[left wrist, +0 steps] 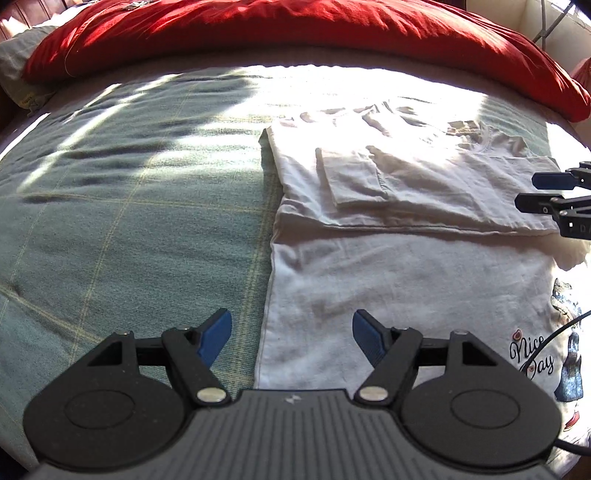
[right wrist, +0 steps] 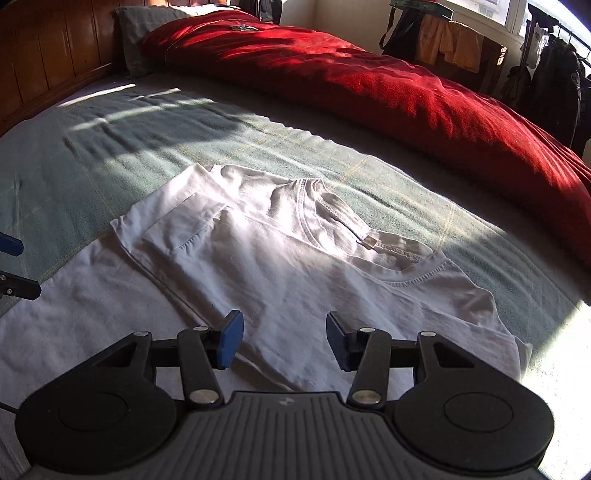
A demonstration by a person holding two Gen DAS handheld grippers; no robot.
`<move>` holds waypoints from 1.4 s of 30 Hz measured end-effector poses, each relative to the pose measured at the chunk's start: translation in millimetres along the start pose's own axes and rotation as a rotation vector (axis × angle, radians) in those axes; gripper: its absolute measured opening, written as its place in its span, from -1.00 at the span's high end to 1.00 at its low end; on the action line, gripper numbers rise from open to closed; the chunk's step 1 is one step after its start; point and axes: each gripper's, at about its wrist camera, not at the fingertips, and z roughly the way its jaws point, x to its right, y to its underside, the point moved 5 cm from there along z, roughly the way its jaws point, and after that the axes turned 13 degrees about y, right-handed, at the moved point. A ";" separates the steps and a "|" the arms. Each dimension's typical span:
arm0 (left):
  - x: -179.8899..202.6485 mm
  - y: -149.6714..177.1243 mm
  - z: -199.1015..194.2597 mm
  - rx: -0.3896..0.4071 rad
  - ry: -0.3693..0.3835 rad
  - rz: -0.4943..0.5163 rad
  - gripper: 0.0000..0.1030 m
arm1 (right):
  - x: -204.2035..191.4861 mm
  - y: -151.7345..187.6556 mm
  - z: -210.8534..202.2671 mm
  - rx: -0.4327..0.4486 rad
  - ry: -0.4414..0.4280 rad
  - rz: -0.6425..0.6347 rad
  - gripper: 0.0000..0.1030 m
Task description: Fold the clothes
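The left gripper [left wrist: 291, 338] stands wide open with nothing between its blue pads [left wrist: 216, 338]. It hangs over the left edge of a white T-shirt [left wrist: 399, 280], one pad above the green bedspread [left wrist: 129, 221], the other above the cloth, touching neither as far as I can tell.

The right gripper [right wrist: 284, 339] is about half open and also empty. It hangs low over the folded part of the shirt [right wrist: 295, 273], near its right side; I cannot tell whether the pads brush the fabric.

The shirt lies flat on the bedspread, toward the near edge of the bed. Its collar end is folded over onto the body, one sleeve [right wrist: 177, 229] tucked on top and the neckline [right wrist: 369, 236] showing. A print reading "Nice Day" [left wrist: 532, 354] shows on the lower part.

A red blanket [right wrist: 388, 85] runs along the far edge of the bed, and a pillow [right wrist: 147, 22] sits at the wooden headboard [right wrist: 48, 59].
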 end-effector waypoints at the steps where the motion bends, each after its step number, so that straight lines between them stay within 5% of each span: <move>1: 11.7 -8.9 6.3 0.007 0.018 0.031 -0.41 | 15.3 11.4 -4.6 -0.006 0.031 0.020 -0.06; 8: 113.5 -70.3 58.8 0.068 0.201 0.230 -0.41 | 114.6 104.4 -34.4 -0.092 0.254 0.193 -0.20; 12: 173.1 -92.5 92.0 0.087 0.300 0.285 -0.41 | 138.1 139.4 -22.9 -0.130 0.282 0.238 -0.20; 21: 236.8 -100.3 139.8 0.057 0.406 0.265 -0.41 | 146.3 140.6 9.2 -0.048 0.302 0.287 -0.20; 24: 232.4 -88.1 161.5 -0.010 0.369 0.230 -0.40 | 156.5 151.9 6.6 -0.055 0.323 0.330 -0.21; 29: 244.6 -94.8 148.4 -0.004 0.382 0.274 -0.40 | 160.1 166.6 -5.4 -0.089 0.304 0.386 -0.24; 34: 280.1 -129.1 144.3 0.024 0.544 0.238 -0.40 | 156.5 155.0 -26.7 -0.003 0.242 0.368 -0.24; 40: 311.3 -149.2 168.8 -0.063 0.648 0.194 -0.40 | 135.9 129.5 -19.2 0.122 0.071 0.302 -0.24; 42: 317.5 -147.8 180.3 -0.114 0.655 0.198 -0.40 | 126.5 129.3 -5.4 0.103 0.031 0.285 -0.24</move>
